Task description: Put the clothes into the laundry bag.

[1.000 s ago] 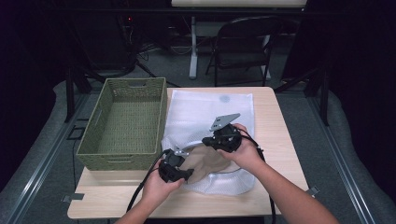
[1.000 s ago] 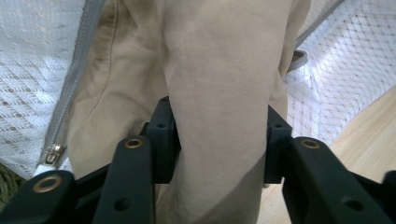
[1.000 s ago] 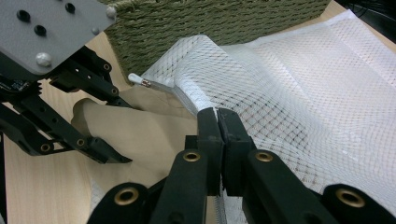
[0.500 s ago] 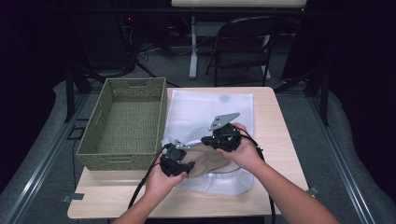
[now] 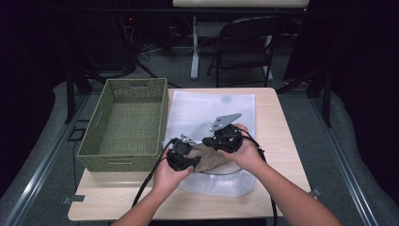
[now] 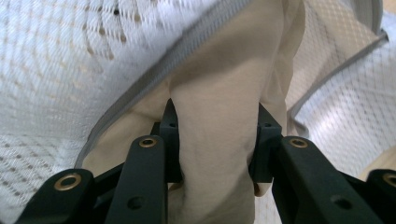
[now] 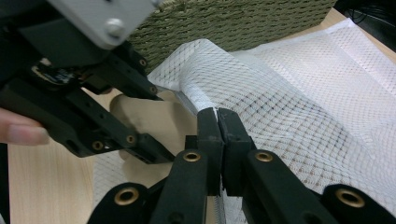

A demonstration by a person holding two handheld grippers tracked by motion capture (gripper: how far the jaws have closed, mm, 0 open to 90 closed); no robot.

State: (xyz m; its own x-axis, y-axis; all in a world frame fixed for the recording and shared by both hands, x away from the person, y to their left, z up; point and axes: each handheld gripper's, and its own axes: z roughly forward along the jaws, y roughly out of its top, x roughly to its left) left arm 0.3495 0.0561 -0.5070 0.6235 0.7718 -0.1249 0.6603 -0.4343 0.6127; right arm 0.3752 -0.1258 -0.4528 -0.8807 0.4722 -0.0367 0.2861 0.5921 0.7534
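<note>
The left gripper (image 6: 215, 140) has its two jaws clamped on a fold of one beige cloth (image 6: 219, 93), which sits partly inside the opening of one white mesh bag (image 6: 60, 70) edged with a grey zipper. The right gripper (image 7: 217, 122) has its jaws pressed together on the mesh edge of the bag beside that opening. In the high view, both grippers meet over the near half of the bag, which lies flat on one wooden table (image 5: 277, 117). One empty green woven basket (image 5: 129, 125) stands just beside the bag's left edge. One folding chair (image 5: 244, 47) stands beyond the table.
</note>
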